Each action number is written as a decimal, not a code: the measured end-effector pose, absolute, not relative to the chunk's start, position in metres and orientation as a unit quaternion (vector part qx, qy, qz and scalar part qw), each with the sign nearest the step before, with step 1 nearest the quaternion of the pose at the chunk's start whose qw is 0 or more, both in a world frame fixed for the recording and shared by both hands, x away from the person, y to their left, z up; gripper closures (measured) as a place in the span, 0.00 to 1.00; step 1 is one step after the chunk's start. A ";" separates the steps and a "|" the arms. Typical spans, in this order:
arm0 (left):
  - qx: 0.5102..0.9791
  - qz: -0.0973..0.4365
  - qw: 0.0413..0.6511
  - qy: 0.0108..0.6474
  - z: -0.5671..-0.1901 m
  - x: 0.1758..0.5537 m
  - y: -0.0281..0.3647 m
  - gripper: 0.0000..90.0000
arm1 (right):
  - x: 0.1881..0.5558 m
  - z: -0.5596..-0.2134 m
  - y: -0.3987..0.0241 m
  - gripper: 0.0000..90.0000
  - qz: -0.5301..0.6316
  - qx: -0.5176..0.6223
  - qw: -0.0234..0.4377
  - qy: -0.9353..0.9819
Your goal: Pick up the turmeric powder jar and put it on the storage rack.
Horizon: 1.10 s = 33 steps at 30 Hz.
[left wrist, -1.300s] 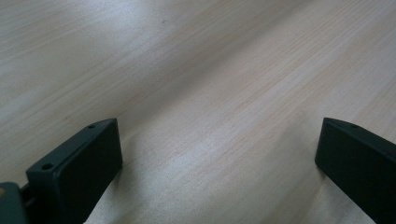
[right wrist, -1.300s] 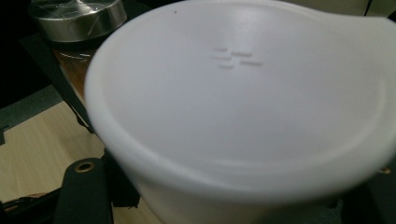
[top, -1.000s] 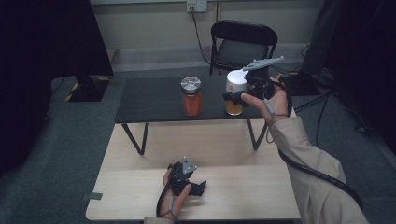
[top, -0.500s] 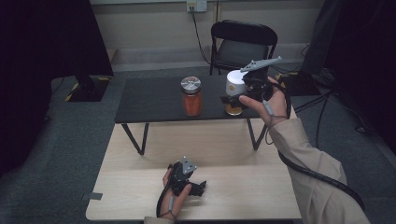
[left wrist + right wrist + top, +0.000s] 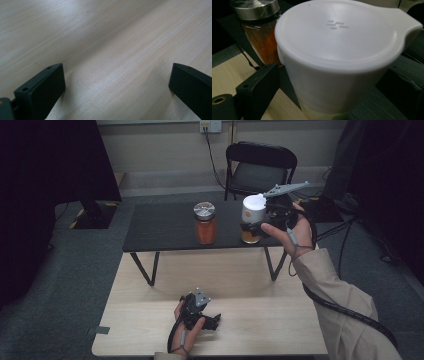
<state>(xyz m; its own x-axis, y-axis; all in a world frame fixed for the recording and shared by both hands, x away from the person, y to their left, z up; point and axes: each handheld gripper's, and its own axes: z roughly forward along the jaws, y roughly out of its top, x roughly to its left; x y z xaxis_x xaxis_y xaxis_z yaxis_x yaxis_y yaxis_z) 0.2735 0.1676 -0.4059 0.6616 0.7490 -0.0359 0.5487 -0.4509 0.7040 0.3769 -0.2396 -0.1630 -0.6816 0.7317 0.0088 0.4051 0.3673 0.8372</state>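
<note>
On the low black table (image 5: 165, 227), near its right end, stands a white-lidded container (image 5: 252, 217) with something amber at its base. The right gripper (image 5: 257, 226) sits level with it, one jaw to either side. Its jaws have just been opening, and in the right gripper view the container (image 5: 342, 67) stands between them, with a visible gap beside the nearer jaw, so the pads do not seem to press on it. I judge this as the release step: the container is set down close to the table's front edge and the grip let go.

The next move, as I read it, calls for drawing the gripper straight back towards the person, without brushing the white lid or tipping the container over the near edge.

To the left of the container, towards the middle of the black table, stands a glass jar (image 5: 205, 223) with a metal lid and orange contents, apart from the container but near enough to be knocked by a sideways swing. A folding chair (image 5: 260, 167) stands behind the table.

The left gripper (image 5: 200, 312) rests on the pale wooden worktop (image 5: 280, 320), towards its front edge. Its jaws stand wide apart with only bare wood (image 5: 112, 50) between them, holding nothing.
</note>
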 end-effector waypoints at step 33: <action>0.839 0.142 0.354 0.388 -0.406 0.273 0.167 0.00 | 0.353 -0.191 -0.277 0.02 0.471 0.360 0.157 0.790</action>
<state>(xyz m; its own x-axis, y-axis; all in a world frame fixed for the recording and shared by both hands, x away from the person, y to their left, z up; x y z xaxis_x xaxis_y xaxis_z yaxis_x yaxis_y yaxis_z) 0.2727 0.1670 -0.4058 0.6577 0.7524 -0.0360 0.5513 -0.4482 0.7037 0.3527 -0.2767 -0.1910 -0.6908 0.7172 0.0913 0.4218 0.2973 0.8566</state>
